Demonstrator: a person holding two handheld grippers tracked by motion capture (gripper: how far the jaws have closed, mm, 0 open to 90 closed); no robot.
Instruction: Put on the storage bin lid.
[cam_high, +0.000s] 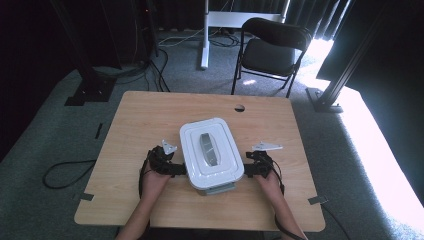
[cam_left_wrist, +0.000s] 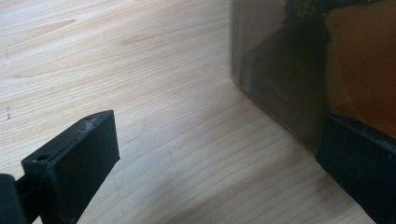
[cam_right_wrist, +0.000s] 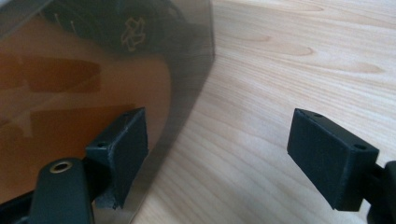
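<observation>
A lidded box (cam_high: 211, 155) sits mid-counter (cam_high: 150, 115). The left gripper (cam_high: 175, 169) and right gripper (cam_high: 248, 169) flank it at its near corners, jaws apart, holding nothing.

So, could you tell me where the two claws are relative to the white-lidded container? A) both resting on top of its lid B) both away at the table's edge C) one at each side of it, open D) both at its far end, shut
C: in the high view the left claw and right claw flank the container, and each gripper view shows jaws spread wide beside its translucent wall.
</observation>
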